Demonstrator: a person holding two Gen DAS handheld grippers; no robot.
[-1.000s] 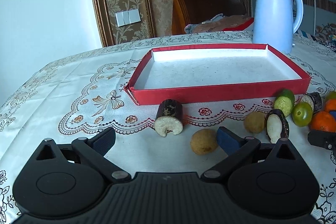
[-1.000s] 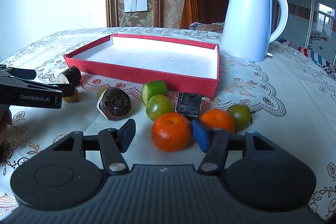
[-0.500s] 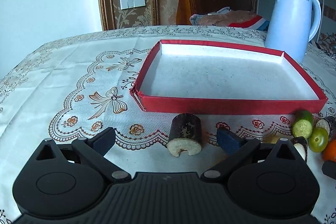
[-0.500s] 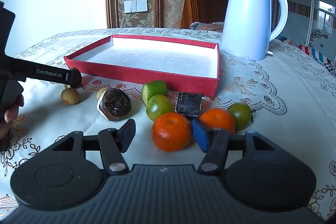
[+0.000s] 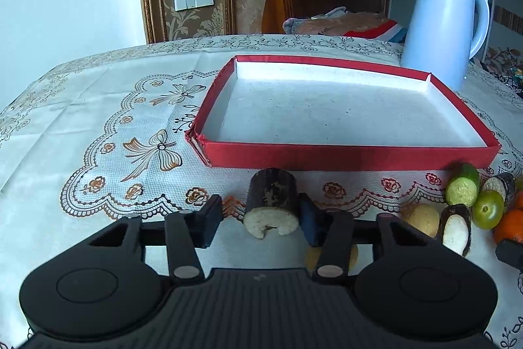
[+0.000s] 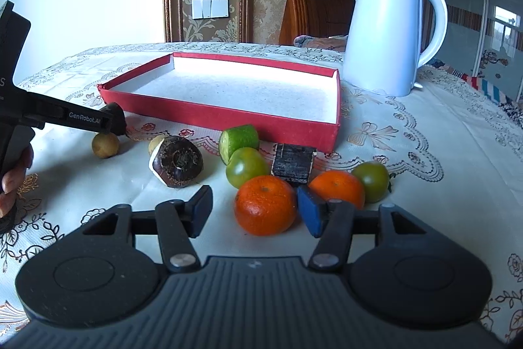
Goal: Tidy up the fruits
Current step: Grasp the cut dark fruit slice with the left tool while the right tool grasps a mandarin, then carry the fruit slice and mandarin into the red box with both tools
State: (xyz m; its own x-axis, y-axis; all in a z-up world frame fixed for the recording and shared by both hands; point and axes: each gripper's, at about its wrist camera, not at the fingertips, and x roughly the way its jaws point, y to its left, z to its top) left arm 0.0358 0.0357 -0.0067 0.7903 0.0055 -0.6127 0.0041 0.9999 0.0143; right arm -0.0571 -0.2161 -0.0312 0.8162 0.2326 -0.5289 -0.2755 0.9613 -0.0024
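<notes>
While my left gripper [image 5: 260, 215] straddles the dark cut fruit piece [image 5: 273, 205] before the empty red tray [image 5: 343, 154], jaws wide and not yet clamped, my right gripper [image 6: 256, 213] waits open around an orange [image 6: 265, 204], holding nothing.

Fruit pieces [image 6: 248, 165] lie before the tray [image 6: 278, 128] (kettle [image 6: 389, 35] behind its right corner).

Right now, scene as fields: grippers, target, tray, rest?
left gripper: open, jaws either side of dark stub; contact unclear
right gripper: open, front orange between jaws, not gripped
tray: red, nothing in it
loose fruit: second orange, two green fruits, cut green piece, two small tan fruits
kettle: behind tray
</notes>
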